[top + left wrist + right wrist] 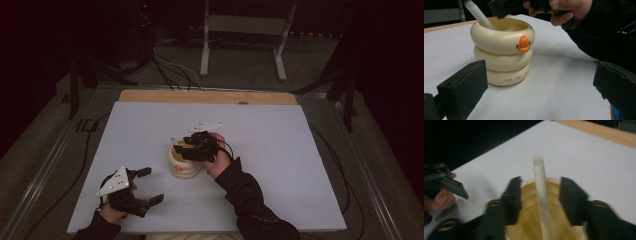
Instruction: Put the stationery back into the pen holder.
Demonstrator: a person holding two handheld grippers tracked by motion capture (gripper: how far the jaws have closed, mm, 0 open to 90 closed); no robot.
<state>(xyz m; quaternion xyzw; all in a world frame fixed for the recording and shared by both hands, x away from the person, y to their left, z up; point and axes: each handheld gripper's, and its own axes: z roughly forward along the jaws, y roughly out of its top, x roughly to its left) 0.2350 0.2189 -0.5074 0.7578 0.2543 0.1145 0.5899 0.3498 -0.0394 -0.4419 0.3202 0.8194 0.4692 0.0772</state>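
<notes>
Centrally, a pale grey table point(280, 165) fills the high view, with a strip of bare wood point(210, 96) along its twelve o'clock edge. Just short of the table's middle, toward seven o'clock from it, stands a cream holder point(184, 166) shaped like three stacked rings; in the left gripper view the holder point(504, 51) shows an orange duck bill on its top ring and small orange lettering on its bottom ring. At five o'clock of the holder a dark sleeve point(250, 200) comes in from the near edge, and its hand carries the right gripper point(197, 147) directly over the holder's mouth. From the right gripper view, the right gripper point(540, 202) has its jaws partway apart, a clear gap on either side of a white stick point(541, 197) that stands between them without touching either pad; the stick's lower end goes down into the holder's tan hollow point(529, 225). The same stick point(477, 12) leans toward eleven o'clock out of the rim in the left gripper view. At seven o'clock of the holder, well apart from it, the left gripper point(152, 186) rests low near the table's near edge, jaws spread wide and holding nothing, pointed toward the holder.
</notes>
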